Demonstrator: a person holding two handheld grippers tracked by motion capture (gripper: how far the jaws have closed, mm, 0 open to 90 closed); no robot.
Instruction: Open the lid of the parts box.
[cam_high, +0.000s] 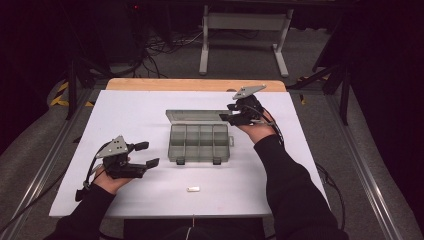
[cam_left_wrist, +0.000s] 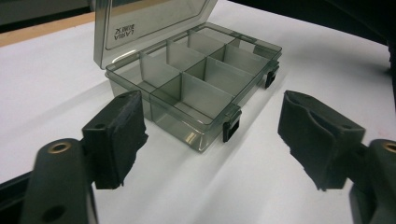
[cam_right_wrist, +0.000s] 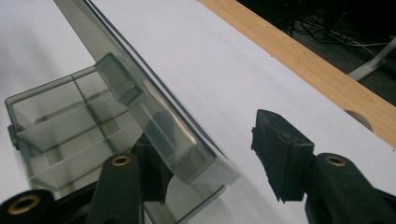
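Smoky grey box on a white table

The compartment box is translucent smoke-grey with black latches; the tabletop is white with a light wood far edge; both grippers are black, topped with grey plates.

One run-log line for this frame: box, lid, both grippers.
organizer box: lid raised, compartments empty | right gripper: open, straddling lid edge | left gripper: open, apart from box | small white piece: loose on table
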